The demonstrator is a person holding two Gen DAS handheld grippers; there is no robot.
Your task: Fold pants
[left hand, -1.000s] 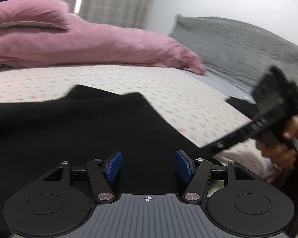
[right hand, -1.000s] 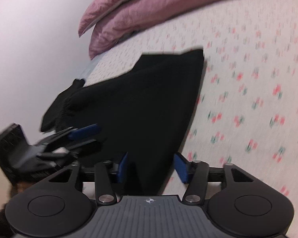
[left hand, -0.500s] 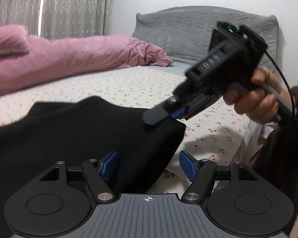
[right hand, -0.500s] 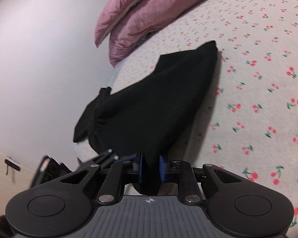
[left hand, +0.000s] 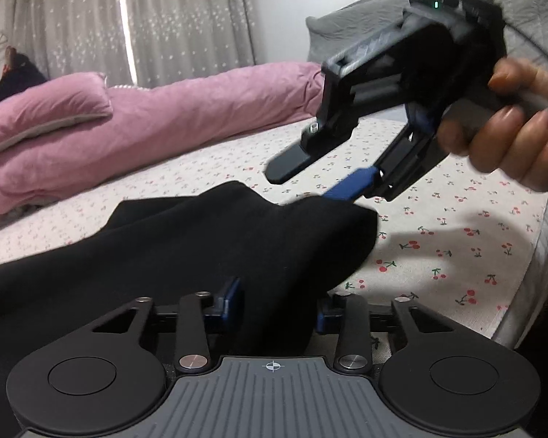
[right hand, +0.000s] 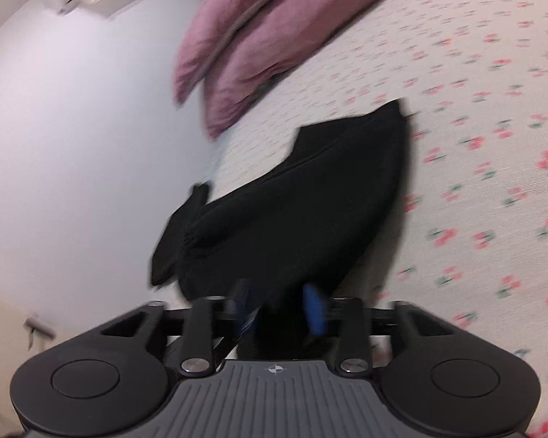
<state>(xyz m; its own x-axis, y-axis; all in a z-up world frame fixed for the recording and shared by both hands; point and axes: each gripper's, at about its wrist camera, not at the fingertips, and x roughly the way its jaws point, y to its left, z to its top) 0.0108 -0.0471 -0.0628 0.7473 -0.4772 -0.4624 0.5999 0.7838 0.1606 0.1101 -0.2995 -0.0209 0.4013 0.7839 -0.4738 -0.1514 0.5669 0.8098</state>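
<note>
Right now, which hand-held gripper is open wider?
The right hand-held gripper: its fingers gape apart at the black pants corner, while the left hand-held gripper has its pads squeezing a bunch of the fabric.

Left hand-held gripper (left hand: 274, 304): matte black linkage arms, silver pivot screws, blue finger pads (left hand: 232, 297), ribbed grey housing with crosshair mark. Right hand (left hand: 511, 138), upper right: bare skin; grey cable.

two close, low wrist views, both over black pants (left hand: 208, 248) on bed (left hand: 456, 241)
</note>
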